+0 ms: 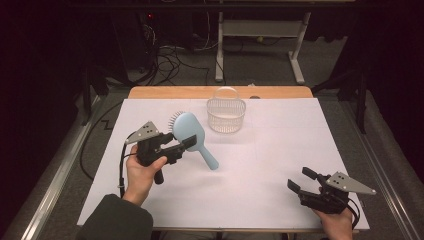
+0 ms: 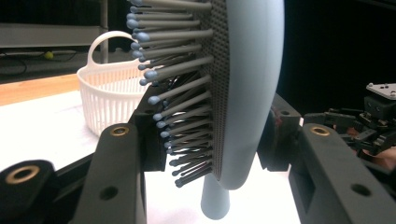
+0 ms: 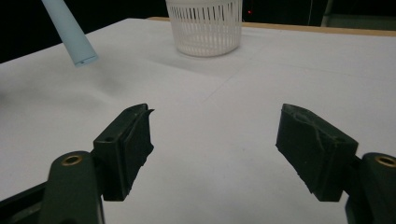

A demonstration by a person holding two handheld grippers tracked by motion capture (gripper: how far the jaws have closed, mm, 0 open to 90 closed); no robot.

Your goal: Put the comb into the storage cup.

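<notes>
Above the left half of the white worktop [image 1: 260, 165], a pale blue hairbrush [image 1: 187, 130] hangs in the air, its head clamped between the jaws of your left hand-held gripper [image 1: 189, 142]. The bristles face away from you, and the handle slants down toward the middle of the worktop. Behind the brush, near the far edge, stands a white slatted basket [image 1: 226, 114] with a hoop handle. At the near right corner, your right hand-held gripper [image 1: 300, 181] sits low with its jaws spread apart, nothing between them.
</notes>
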